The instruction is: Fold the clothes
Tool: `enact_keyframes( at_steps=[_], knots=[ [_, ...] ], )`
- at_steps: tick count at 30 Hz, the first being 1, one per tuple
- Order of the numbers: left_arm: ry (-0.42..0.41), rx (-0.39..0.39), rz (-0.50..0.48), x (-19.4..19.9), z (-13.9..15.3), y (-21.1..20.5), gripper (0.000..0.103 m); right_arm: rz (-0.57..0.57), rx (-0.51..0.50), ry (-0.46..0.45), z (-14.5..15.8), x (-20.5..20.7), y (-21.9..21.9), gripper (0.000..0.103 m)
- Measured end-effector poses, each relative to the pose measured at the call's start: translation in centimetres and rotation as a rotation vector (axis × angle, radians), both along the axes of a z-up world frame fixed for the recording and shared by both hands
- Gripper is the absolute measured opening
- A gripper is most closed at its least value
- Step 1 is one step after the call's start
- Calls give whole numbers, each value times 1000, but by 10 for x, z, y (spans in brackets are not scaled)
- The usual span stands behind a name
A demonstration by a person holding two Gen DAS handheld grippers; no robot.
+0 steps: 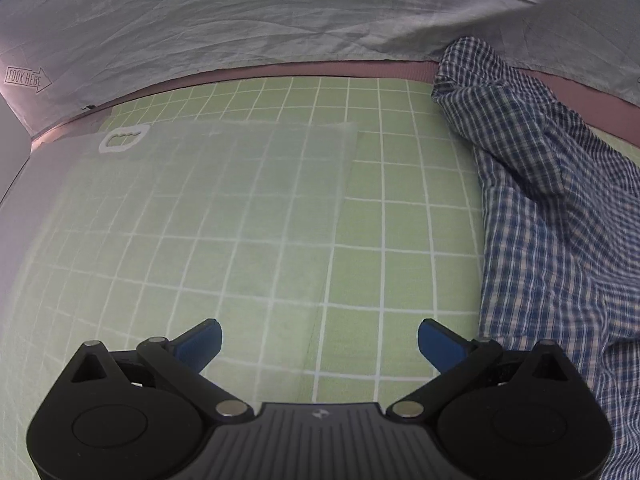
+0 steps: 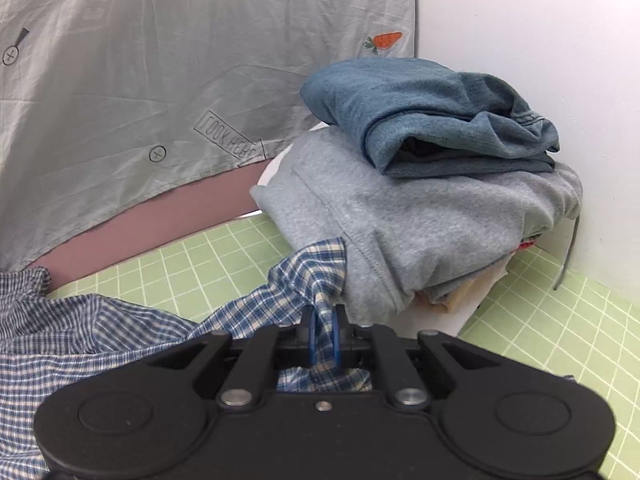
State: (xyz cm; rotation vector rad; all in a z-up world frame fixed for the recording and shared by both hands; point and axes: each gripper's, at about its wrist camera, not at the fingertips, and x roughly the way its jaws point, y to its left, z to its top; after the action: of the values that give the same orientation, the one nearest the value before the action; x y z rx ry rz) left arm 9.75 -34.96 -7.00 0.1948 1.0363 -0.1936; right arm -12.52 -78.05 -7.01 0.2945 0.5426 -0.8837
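Observation:
A blue and white plaid shirt (image 1: 560,216) lies crumpled on the green grid mat (image 1: 400,220), at the right of the left wrist view. My left gripper (image 1: 320,346) is open and empty, low over the mat, to the left of the shirt. In the right wrist view my right gripper (image 2: 323,334) is shut on a corner of the plaid shirt (image 2: 280,300), which trails off to the left. A stack of folded clothes stands just beyond it: a grey sweatshirt (image 2: 420,224) with a blue garment (image 2: 424,112) on top.
A translucent plastic sheet (image 1: 192,208) with a handle cut-out lies on the mat's left half. A grey cloth backdrop (image 1: 280,16) hangs behind the mat, above a pink strip (image 2: 168,220). A white wall (image 2: 540,20) stands behind the stack.

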Motion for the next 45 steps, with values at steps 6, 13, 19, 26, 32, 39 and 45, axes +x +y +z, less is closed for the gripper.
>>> enact_keyframes(
  at_steps=[6,13,19,26,32,39,45],
  knots=[
    [-24,-90,-100,41,21,-35,103,-4,36,47,-14,5,-5,8],
    [-1,-259,-211,78,24,-80,103,-36,80,59,-26,4,-6,9],
    [23,-250,-260,106,7,-109,103,-65,130,81,-39,1,-13,9],
    [53,-380,-173,141,-8,-109,83,-89,171,66,-47,1,-18,9],
    [94,-466,-137,164,-19,-113,11,-100,184,47,-48,5,-22,9],
    [-29,-433,-133,175,1,-103,4,-42,179,8,-37,13,-17,8],
    [-116,-346,-127,204,18,-93,3,86,87,-2,-22,54,-1,8]
  ],
)
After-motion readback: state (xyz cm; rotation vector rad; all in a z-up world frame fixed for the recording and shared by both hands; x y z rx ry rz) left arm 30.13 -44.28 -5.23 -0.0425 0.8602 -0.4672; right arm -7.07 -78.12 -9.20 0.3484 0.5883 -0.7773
